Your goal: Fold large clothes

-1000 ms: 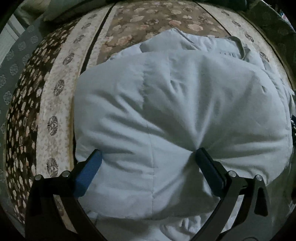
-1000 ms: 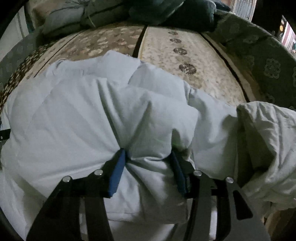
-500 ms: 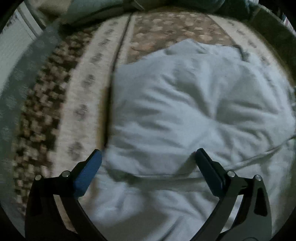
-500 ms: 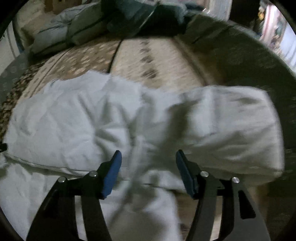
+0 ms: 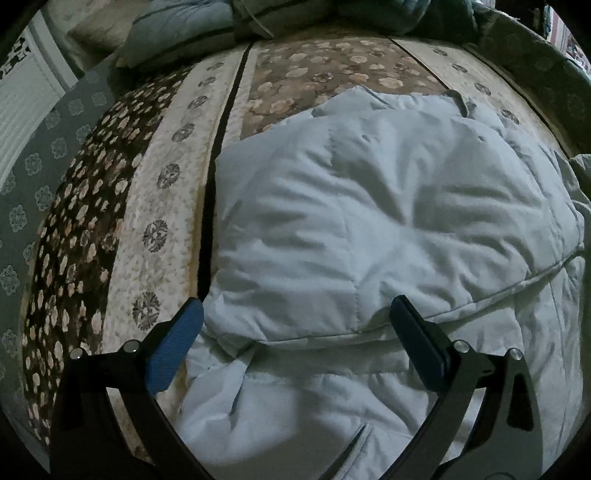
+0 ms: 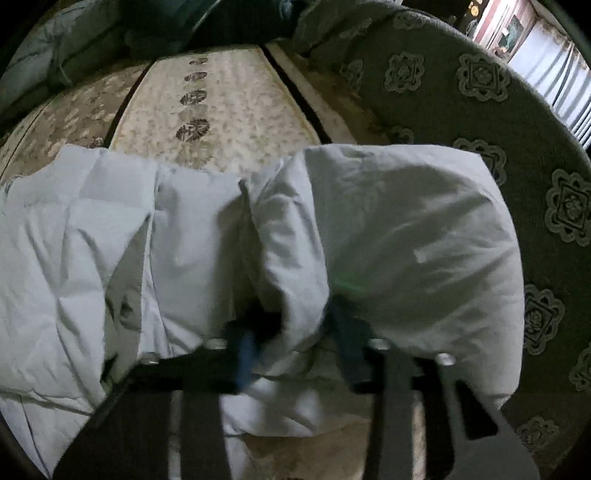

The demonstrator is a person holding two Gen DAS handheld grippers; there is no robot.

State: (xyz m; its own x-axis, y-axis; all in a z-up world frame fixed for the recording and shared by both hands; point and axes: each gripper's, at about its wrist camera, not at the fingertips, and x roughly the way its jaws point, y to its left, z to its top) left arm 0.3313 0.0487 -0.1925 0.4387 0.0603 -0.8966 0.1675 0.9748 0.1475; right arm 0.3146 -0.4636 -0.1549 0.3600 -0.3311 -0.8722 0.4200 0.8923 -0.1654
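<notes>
Two tools are seen over a pale padded jacket (image 5: 369,221) spread on a bed (image 5: 166,192). Nearest, the left tool (image 5: 295,321) is held spread, nothing gripped. The right tool (image 6: 295,332) has just been closing and is pinched on a jacket fold (image 6: 388,240). Farther off, pillows (image 5: 177,29) are piled.
</notes>
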